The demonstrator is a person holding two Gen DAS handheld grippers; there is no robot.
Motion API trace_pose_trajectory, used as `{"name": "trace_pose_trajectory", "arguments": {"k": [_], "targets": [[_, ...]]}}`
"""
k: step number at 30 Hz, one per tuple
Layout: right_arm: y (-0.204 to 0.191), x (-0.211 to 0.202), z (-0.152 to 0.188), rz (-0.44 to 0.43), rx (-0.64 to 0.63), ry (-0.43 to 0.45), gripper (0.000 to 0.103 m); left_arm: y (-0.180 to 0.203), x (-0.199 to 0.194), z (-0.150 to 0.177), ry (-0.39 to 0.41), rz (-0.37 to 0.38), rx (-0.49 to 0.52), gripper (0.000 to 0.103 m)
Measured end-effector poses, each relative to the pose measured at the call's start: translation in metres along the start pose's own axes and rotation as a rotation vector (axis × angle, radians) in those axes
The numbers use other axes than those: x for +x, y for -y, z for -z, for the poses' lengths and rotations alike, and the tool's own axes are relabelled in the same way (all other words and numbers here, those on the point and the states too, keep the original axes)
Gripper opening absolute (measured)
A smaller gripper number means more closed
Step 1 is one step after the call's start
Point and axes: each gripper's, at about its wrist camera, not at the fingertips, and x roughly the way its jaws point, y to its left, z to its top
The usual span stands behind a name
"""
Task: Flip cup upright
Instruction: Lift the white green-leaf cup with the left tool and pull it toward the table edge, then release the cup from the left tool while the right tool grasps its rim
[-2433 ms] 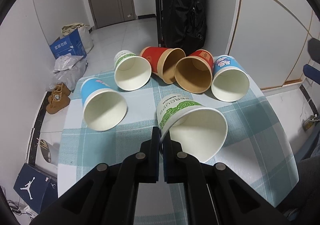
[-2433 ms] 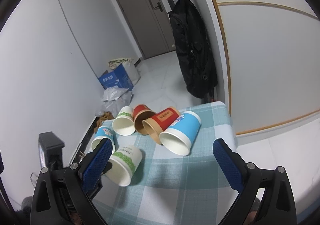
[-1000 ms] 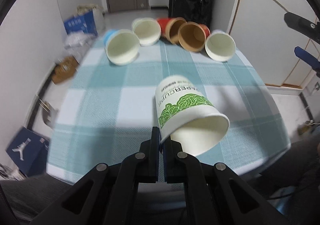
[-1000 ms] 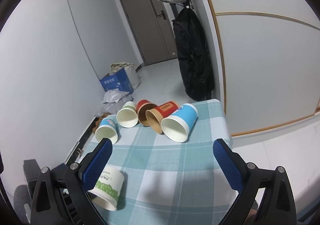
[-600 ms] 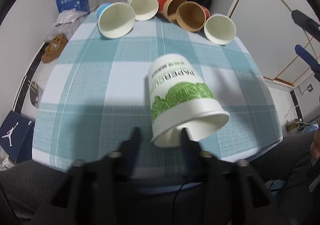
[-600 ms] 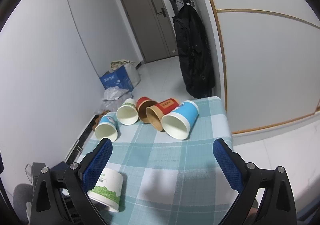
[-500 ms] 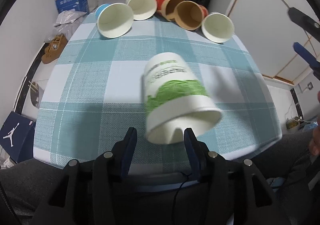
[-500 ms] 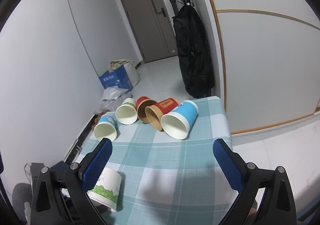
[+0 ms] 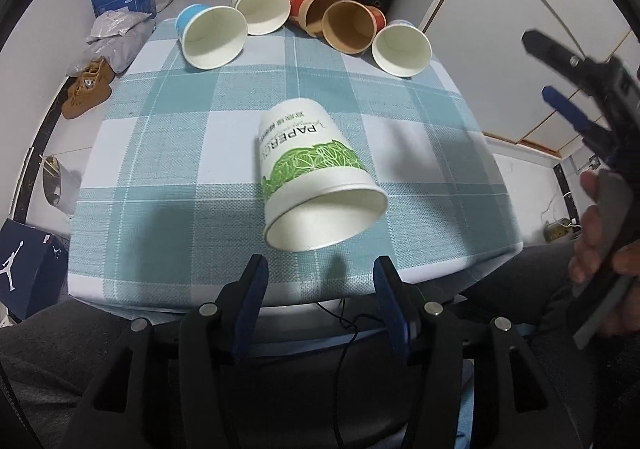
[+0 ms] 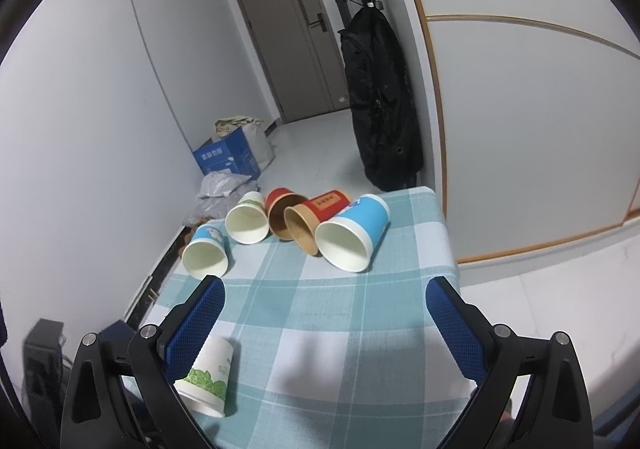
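- Green-leaf paper cup [image 9: 312, 169]: lies on its side near the front edge of the worktop [image 9: 160, 153], mouth turned toward the left claw, base pointing to the far end. Not upright, and nothing grips it.
- Left claw [image 9: 320, 289]: jaws spread wide, empty, just short of the cup's rim and apart from it.
- Right claw [image 10: 320, 313]: jaws spread wide, empty, hovering above the worktop's middle, well apart from the green-leaf cup [image 10: 208, 381], which sits low at its left.
- Five other cups [image 9: 348, 31]: on their sides in a row along the far edge, mouths facing the near end; two blue, two red with brown insides, one white with green.
- Step in hand, as I judge it: the cup is loose on the checked cloth with the flip not yet done.
- Next move, as I judge it: take hold again at the rim or wall, then swing the base down until the mouth faces up. The thin paper wall looks easy to crush, and the cup could roll off the front edge.
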Motion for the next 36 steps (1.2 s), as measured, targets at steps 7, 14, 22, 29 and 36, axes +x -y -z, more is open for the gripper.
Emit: {"name": "trace_pose_trajectory", "arguments": {"k": [7, 14, 22, 29, 36], "targets": [[-0.009, -0.001, 0.005, -0.033, -0.031, -0.02, 0.102, -0.011, -0.033, -0.014, 0.107, 0.052, -0.026, 0.049], [-0.033, -0.007, 0.015, -0.121, -0.105, -0.058, 0.102, -0.03, -0.078, -0.051, 0.389, -0.029, -0.05, 0.065], [-0.057, -0.006, 0.03, -0.198, -0.164, -0.122, 0.101, -0.057, -0.067, -0.059, 0.485, -0.066, -0.1, 0.072], [-0.074, 0.006, 0.043, -0.222, -0.25, -0.181, 0.096, -0.063, -0.068, -0.056, 0.484, -0.064, -0.124, 0.072], [-0.084, 0.02, 0.051, -0.219, -0.277, -0.262, 0.083, -0.064, -0.072, -0.054, 0.467, -0.072, -0.133, 0.072]]}}
